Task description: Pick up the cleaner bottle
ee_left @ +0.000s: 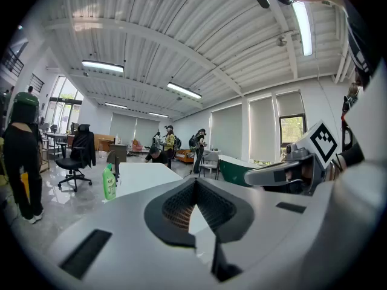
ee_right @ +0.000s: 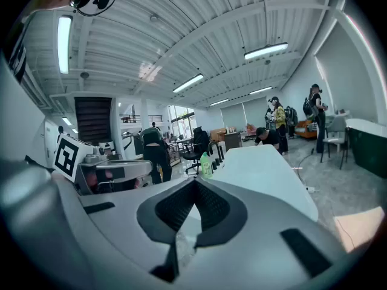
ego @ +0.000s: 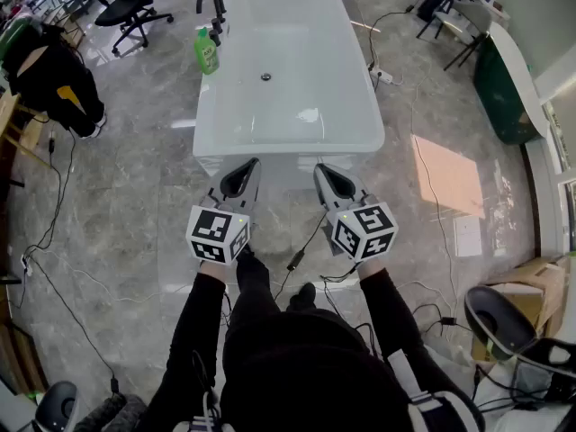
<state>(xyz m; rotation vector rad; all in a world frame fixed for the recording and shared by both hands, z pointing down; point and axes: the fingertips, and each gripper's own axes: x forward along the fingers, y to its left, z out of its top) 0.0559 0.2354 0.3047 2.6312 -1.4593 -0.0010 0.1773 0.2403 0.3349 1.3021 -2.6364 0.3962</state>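
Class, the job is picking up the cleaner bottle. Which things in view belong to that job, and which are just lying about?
Job: green plastic cleaner bottle; left gripper; right gripper, both with jaws shut and empty.
Lying about: white bathtub; black curved tap; black office chair; brown cardboard box.
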